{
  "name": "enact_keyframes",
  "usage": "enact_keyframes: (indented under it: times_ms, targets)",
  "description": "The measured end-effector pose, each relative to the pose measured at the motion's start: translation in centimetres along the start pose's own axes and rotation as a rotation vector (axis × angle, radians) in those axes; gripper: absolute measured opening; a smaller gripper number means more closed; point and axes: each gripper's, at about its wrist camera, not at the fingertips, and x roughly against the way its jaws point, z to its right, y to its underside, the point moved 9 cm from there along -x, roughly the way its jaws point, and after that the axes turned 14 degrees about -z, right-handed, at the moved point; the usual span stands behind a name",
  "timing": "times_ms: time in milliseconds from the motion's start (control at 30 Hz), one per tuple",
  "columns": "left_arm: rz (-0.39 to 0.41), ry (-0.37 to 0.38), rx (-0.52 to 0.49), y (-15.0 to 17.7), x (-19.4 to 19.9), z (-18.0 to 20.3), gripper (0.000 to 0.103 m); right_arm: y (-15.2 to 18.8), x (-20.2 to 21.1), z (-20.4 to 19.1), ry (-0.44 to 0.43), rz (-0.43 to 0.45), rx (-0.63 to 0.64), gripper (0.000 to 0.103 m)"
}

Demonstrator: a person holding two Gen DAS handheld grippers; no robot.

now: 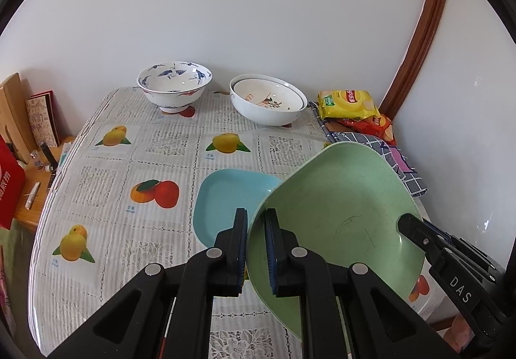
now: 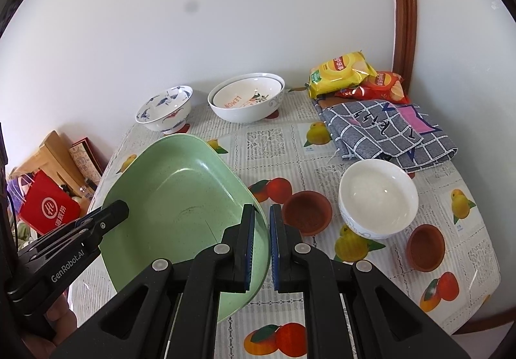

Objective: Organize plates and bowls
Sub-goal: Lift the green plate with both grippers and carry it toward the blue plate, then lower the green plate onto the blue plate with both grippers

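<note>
The speckled pale-green squarish plastic plate (image 1: 338,210) hangs clear of the table (image 1: 135,146), tilted, pinched on two opposite rims; the left gripper (image 1: 256,249) is clamped narrow on its left edge, one pad inside and one outside, and the right gripper (image 2: 261,246) nips the opposite rim the same way; in the right wrist view a thin gap shows beside the outer pad, so that hold looks the shallower of the two.

Directly beneath, in the left wrist view, a light-blue squarish plastic plate (image 1: 232,194) lies flat on the fruit-print cloth; my guess is the green one is meant to nest onto it.

Risks, as I judge them: both holds bite only the thin lip, so if the two hands drift apart or twist against each other the rim could slide out of a pad and the plate drop edge-first; lowered at this tilt, its low corner could strike the blue plate and shove it rather than seat; a sweep to the right could clip the small terracotta-brown dish (image 2: 306,212) or the white ceramic bowl (image 2: 377,198) just beside it.
</note>
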Motion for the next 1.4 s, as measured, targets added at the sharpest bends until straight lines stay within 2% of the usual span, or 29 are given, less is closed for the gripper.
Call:
enact_keyframes:
  times_ms: [533, 1133, 1400]
  targets:
    - [0.001, 0.002, 0.001, -0.1, -0.1, 0.6, 0.011, -0.4, 0.6, 0.7, 0.015, 0.015, 0.003, 0.01]
    - [-0.127, -0.04, 0.088, 3.1, -5.3, -3.6, 0.011, 2.3, -6.0, -0.8, -0.007, -0.124, 0.033, 0.01]
    - [-0.179, -0.061, 0.142, 3.4, -7.8, -5.9, 0.011, 2.5, -9.6, -1.9, -0.012, -0.196, 0.066, 0.01]
